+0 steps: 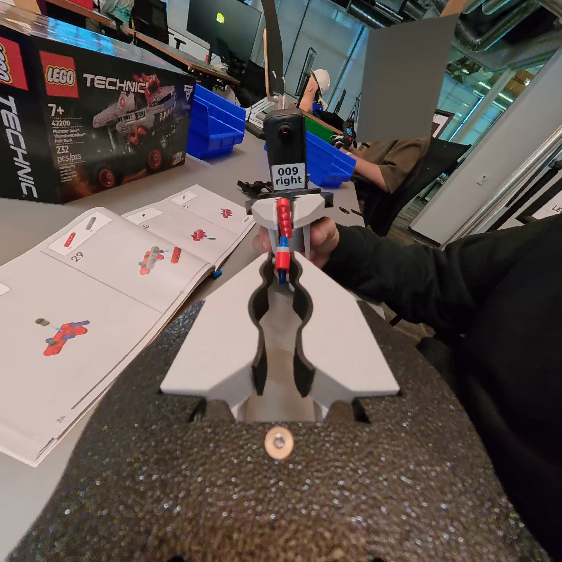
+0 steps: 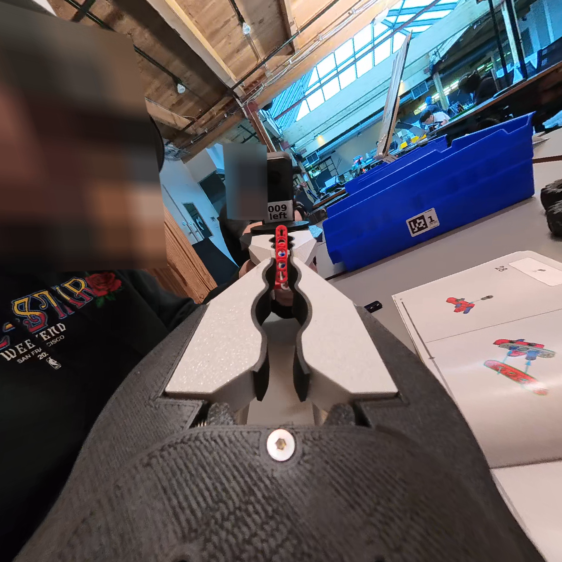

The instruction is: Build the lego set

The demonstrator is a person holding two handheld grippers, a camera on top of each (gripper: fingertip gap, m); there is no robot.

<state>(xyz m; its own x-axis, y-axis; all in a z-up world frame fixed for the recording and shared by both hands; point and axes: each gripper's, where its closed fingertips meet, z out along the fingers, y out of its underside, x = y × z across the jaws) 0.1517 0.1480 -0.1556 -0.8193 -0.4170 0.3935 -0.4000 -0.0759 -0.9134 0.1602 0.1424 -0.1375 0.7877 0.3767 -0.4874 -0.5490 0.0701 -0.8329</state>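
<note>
A small red Lego assembly [image 1: 282, 258] with a blue pin and a grey part is held in the air between my two grippers, which face each other tip to tip. In the left wrist view my left gripper [image 1: 281, 266] is shut on its near end. My right gripper [image 1: 286, 217] is shut on the red beam at its far end. In the right wrist view the red beam [image 2: 281, 258] stands upright, showing its holes, with my right gripper [image 2: 281, 275] shut on it and my left gripper [image 2: 281, 241] just behind.
The open instruction booklet [image 1: 106, 289] lies on the grey table, also seen in the right wrist view [image 2: 501, 349]. The Lego box [image 1: 100, 121] stands at the back left. Blue bins [image 1: 216, 124] [image 2: 425, 197] and loose black parts [image 1: 255, 185] sit behind. A blue pin [image 1: 216, 274] lies by the booklet. Only a small space, under 4 cm, lies between the two pairs of fingers.
</note>
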